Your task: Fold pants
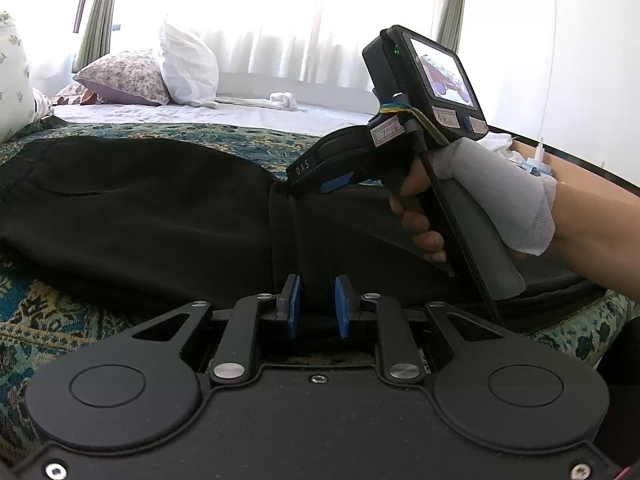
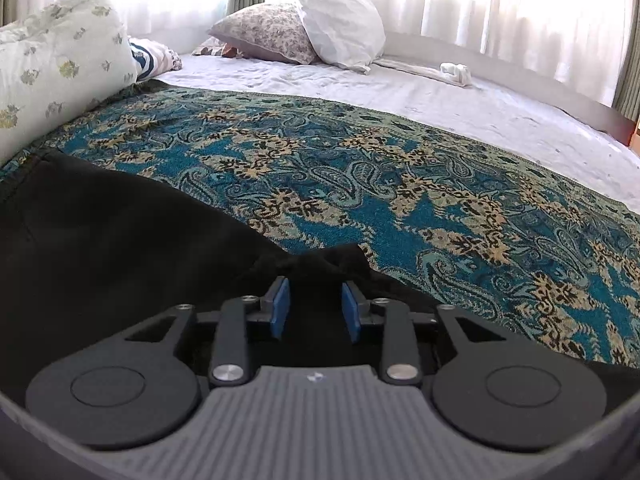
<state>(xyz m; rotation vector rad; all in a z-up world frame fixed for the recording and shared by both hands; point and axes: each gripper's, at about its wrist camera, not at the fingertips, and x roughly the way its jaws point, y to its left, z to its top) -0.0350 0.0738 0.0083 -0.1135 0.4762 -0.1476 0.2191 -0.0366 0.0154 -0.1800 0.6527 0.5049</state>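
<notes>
Right wrist view: right tool [image 2: 315, 304] half-open over black pants [image 2: 120, 232].

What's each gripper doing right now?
Left gripper: jaws narrow, pants between the pads; grip cannot be told.
Right gripper: open, pads not touching the pants edge between them.

Bed [image 2: 460, 108] w/ white sheet, paisley throw [image 2: 400, 184], black pants [image 1: 140, 208] on throw, pillows [image 2: 340, 20] at far end.
</notes>
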